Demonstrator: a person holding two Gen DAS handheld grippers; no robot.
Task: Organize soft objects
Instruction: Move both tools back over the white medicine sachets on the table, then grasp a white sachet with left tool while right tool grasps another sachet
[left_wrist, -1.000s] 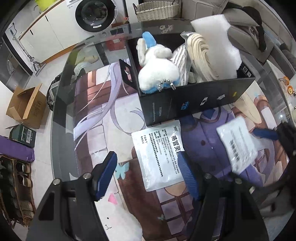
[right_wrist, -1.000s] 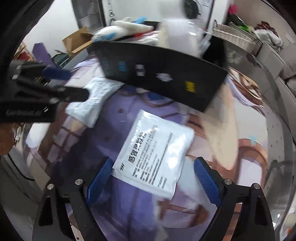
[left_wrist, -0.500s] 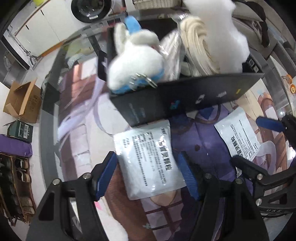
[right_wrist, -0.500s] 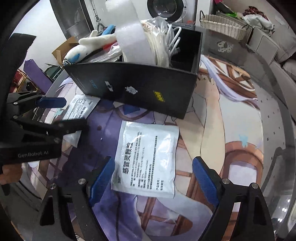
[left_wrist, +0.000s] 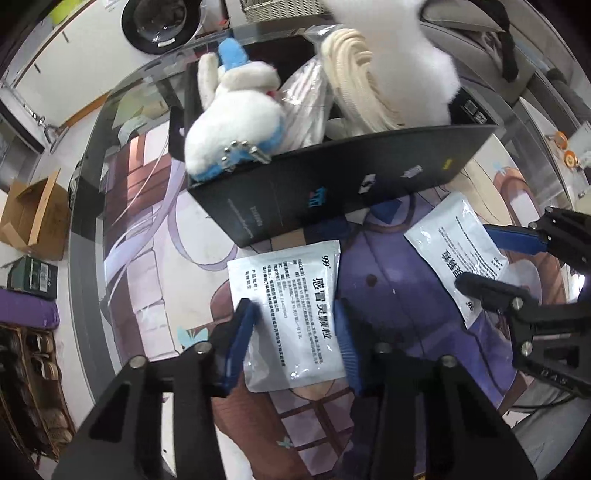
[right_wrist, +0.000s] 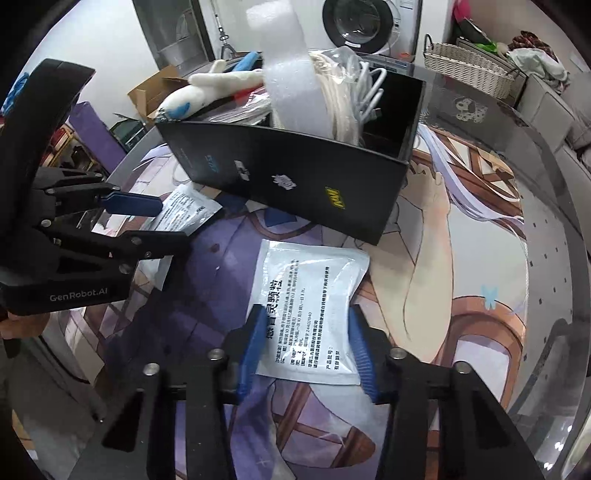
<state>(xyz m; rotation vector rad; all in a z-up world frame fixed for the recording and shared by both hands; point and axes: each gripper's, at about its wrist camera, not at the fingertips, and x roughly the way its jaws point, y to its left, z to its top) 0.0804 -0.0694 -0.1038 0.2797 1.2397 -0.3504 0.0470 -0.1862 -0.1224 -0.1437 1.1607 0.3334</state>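
Observation:
Two white printed sachets lie flat on the picture mat in front of a black box (left_wrist: 332, 192). My left gripper (left_wrist: 295, 332) is partly closed, its blue pads at both edges of the left sachet (left_wrist: 295, 295). My right gripper (right_wrist: 306, 339) stands the same way around the right sachet (right_wrist: 310, 295). Each gripper shows in the other's view, the right one (left_wrist: 491, 258) and the left one (right_wrist: 155, 225). The box (right_wrist: 295, 177) holds a white-and-blue plush (left_wrist: 236, 122), coiled cream rope (left_wrist: 358, 81), white foam (right_wrist: 284, 62) and a bagged item.
The glass table's rim (left_wrist: 88, 206) curves at left, with a cardboard box (left_wrist: 33, 218) on the floor beyond it. A wicker basket (right_wrist: 469, 62) and a washing machine (right_wrist: 369, 22) stand behind the table.
Both grippers have moved down and forward over their sachets and their jaws have narrowed from wide open to the sachets' edges. The sachets still lie on the mat.

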